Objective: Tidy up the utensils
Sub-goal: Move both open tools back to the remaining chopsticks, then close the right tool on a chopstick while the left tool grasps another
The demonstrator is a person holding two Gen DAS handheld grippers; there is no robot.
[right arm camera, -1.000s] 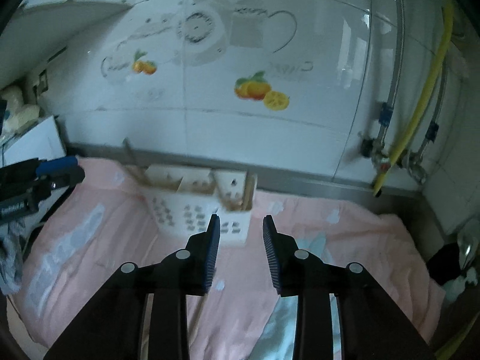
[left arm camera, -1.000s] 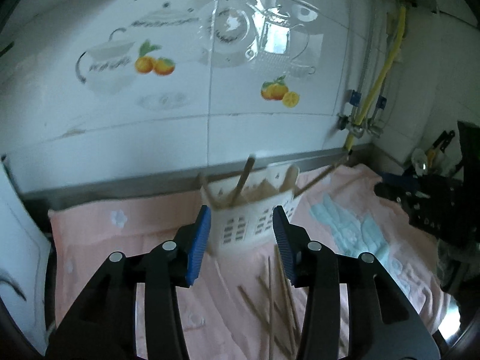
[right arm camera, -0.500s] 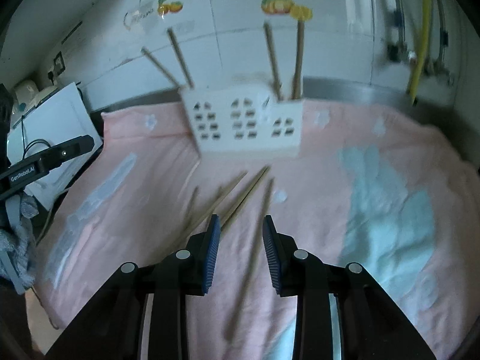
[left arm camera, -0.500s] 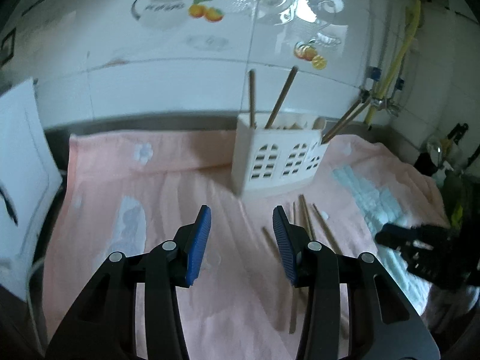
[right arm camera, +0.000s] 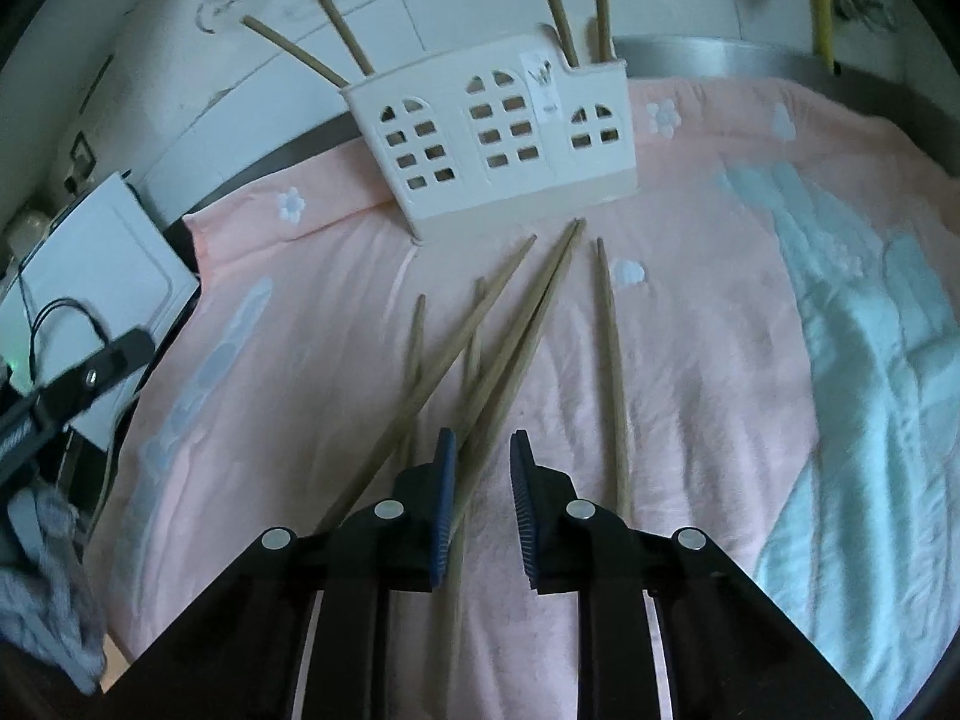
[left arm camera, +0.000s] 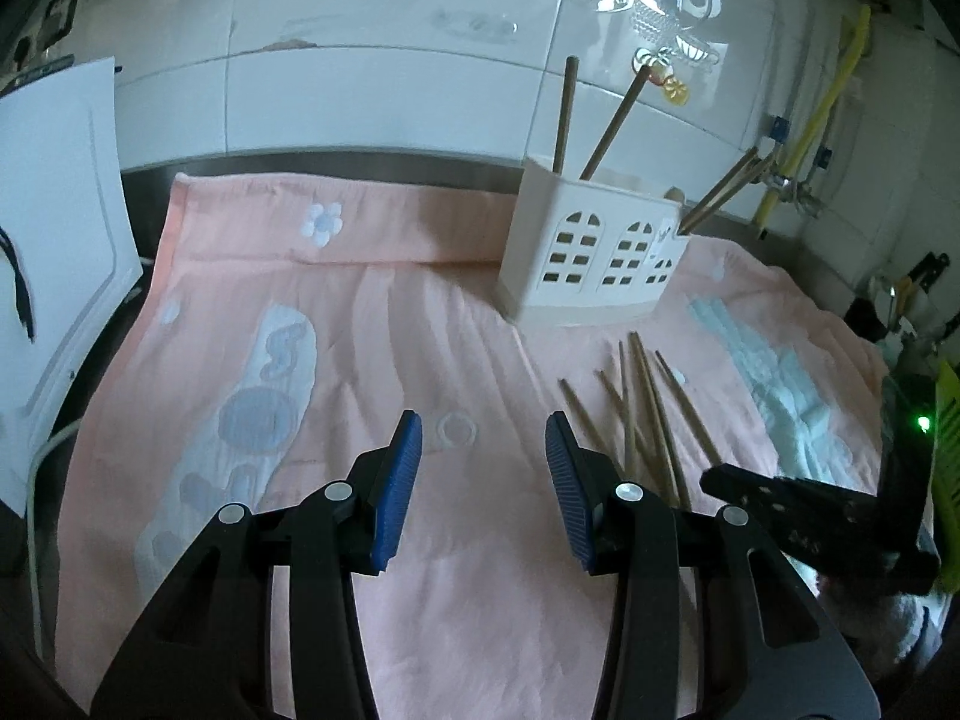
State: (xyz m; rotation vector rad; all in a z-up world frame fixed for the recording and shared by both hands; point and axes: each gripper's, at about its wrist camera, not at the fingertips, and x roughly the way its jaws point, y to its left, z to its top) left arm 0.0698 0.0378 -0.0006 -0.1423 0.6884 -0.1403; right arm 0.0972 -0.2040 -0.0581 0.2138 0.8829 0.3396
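A white slotted utensil holder (left arm camera: pixel 591 261) (right arm camera: pixel 498 132) stands on a pink towel (left arm camera: pixel 384 354) (right arm camera: pixel 690 324) near the back wall, with several wooden chopsticks upright in it. Several more chopsticks (left arm camera: pixel 645 414) (right arm camera: pixel 510 336) lie loose on the towel in front of it. My left gripper (left arm camera: pixel 483 438) is open and empty, low over the towel, left of the loose chopsticks. My right gripper (right arm camera: pixel 483 456) is open and empty, low over the near ends of the loose chopsticks, with one chopstick passing between its fingers. The right gripper also shows in the left wrist view (left arm camera: pixel 720 477).
A white appliance (left arm camera: pixel 54 192) (right arm camera: pixel 90 276) stands at the towel's left edge with a cable beside it. A tiled wall and a steel ledge (left arm camera: pixel 336 159) run behind the holder. A yellow pipe (left arm camera: pixel 822 114) stands at the back right. A light blue patch (right arm camera: pixel 864 360) covers the towel's right side.
Both grippers have pulled back from the holder and dropped toward the towel. The right gripper now sits over the loose chopsticks. Both stay open.
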